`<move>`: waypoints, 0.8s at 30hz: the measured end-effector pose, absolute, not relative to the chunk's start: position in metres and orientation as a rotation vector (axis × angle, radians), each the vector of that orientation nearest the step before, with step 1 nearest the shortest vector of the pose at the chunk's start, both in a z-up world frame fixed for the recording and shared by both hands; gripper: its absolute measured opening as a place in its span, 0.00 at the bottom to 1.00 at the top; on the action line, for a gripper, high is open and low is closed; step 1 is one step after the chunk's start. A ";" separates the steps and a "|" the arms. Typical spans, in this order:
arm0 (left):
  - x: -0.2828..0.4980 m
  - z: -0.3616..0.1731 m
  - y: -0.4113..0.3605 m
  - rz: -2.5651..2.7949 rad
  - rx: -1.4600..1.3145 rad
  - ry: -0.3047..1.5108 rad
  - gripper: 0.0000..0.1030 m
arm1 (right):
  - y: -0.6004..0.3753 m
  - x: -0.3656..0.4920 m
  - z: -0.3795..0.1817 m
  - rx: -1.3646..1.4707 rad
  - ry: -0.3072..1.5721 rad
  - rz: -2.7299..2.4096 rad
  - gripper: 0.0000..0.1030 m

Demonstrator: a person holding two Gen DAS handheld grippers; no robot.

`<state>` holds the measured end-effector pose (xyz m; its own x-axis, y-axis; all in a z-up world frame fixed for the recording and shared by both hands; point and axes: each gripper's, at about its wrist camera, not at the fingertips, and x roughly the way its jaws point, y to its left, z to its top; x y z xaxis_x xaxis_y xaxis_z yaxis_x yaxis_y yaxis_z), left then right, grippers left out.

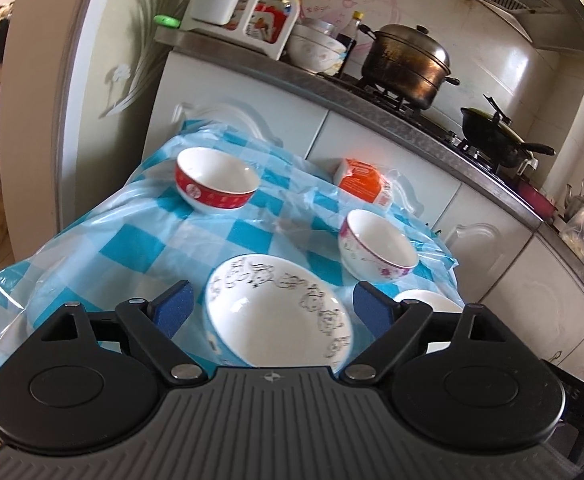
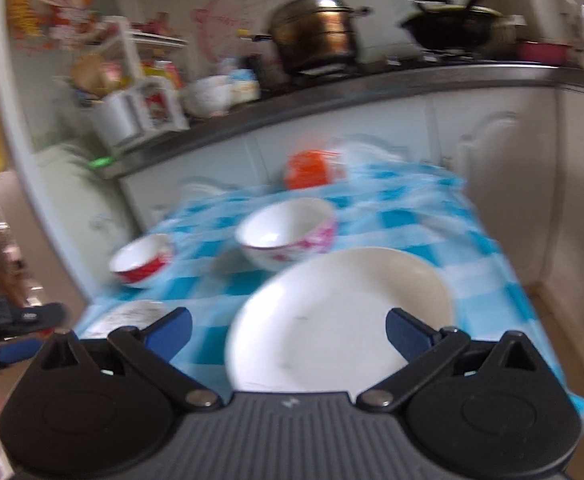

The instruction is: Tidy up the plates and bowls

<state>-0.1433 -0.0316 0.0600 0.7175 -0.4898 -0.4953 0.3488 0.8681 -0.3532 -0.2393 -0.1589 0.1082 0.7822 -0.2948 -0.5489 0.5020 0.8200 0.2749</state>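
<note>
Left tongs (image 1: 272,306): your jaws are spread wide, gripping nothing, above the patterned plate (image 1: 278,316).
Right tongs (image 2: 288,330): spread wide too, empty, over the plain white plate (image 2: 332,312).
Edges: the white plate sits near the counter's (image 1: 140,240) front right corner; the checked cloth hangs over the sides.
Open room: bare cloth between the red bowl (image 1: 216,180) and the patterned plate.
Count: two bowls, red and pink-flowered (image 1: 376,246); two plates; one orange packet (image 1: 366,180).
</note>
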 end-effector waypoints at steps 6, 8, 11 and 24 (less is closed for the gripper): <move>-0.151 0.066 -0.046 -0.500 -0.210 0.630 1.00 | -0.185 -0.263 0.104 0.488 0.462 -0.569 0.99; -0.151 0.068 -0.050 -0.522 -0.214 0.628 1.00 | -0.191 -0.270 0.106 0.456 0.456 -0.511 0.99; -0.149 0.070 -0.057 -0.548 -0.221 0.631 1.00 | -0.194 -0.284 0.109 0.430 0.390 -0.417 0.99; -0.105 0.069 -0.115 -0.569 -0.204 0.703 1.00 | -0.221 -0.268 0.114 0.357 0.444 -0.564 0.99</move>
<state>-0.1055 -0.1149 0.0687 0.6195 -0.5574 -0.5527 0.4241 0.8302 -0.3618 -0.2681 -0.2214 0.1137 0.7556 -0.4307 -0.4935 0.5809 0.7887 0.2011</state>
